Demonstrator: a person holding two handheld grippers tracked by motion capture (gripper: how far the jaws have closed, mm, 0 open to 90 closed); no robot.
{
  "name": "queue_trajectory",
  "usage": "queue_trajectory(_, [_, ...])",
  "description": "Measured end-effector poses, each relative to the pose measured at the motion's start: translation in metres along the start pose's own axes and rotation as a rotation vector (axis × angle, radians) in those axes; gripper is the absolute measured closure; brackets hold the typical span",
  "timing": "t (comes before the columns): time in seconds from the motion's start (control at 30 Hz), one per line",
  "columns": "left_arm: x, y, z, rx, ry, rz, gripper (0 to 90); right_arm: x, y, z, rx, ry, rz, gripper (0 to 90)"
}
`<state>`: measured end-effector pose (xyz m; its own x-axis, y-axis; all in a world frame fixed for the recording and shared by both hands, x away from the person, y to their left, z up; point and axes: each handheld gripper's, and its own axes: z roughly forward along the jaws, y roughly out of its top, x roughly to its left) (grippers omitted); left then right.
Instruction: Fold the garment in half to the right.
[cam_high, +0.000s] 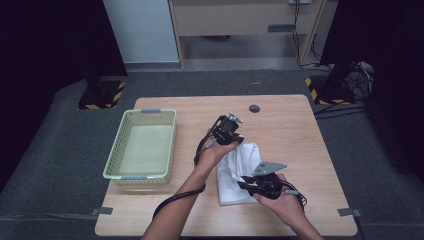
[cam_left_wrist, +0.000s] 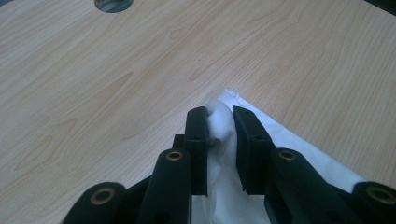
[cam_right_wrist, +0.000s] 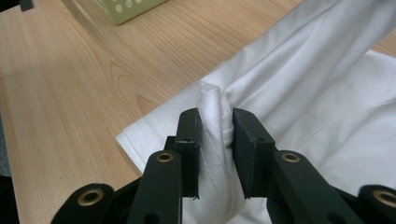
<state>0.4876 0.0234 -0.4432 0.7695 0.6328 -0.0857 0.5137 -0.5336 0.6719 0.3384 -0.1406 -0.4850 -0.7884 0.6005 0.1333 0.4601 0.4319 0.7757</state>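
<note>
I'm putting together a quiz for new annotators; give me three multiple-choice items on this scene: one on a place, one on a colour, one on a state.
1. Where does the basket stand?
A. on the table's left part
B. on the floor
C. on top of the cloth

2. What colour is the cloth?
A. red
B. white
C. black

3. What is between the jaws of the left claw and the right claw?
A. a fold of cloth in each
B. the basket's rim
C. a pen

Answers: 1 A, the high view shows it on the table, left of the cloth. 2 B, white in all views. 3 A, each gripper view shows bunched cloth between its black jaws.
</note>
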Motion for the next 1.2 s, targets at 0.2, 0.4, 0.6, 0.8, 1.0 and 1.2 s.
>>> queue_trajectory(0.2, [-0.004,0.0,0.006,0.0,0.0,-0.004,73.2,-0.004,-0.004,-0.001,0.013,-0.015,0.009,70.7])
queue_trajectory(0.4, [-0.005,0.003,0.013,-0.001,-0.011,-0.026,65.8,-0.01,-0.009,-0.006,0.026,-0.031,0.027,69.3])
queue_trajectory(0.6, [-0.009,0.009,0.012,-0.027,-0.003,-0.019,57.9,-0.016,-0.016,-0.011,0.046,-0.049,0.054,68.1])
queue_trajectory(0.8, [-0.011,0.012,0.002,-0.049,0.01,-0.005,55.5,-0.021,-0.021,-0.012,0.069,-0.048,0.095,62.9])
queue_trajectory(1.0, [-0.008,0.008,-0.008,-0.058,0.025,0.001,54.4,-0.022,-0.019,-0.011,0.082,-0.068,0.102,66.8])
queue_trajectory(1.2, [-0.001,-0.001,-0.015,-0.055,0.039,-0.005,53.8,-0.023,-0.024,-0.017,0.092,-0.076,0.117,62.4])
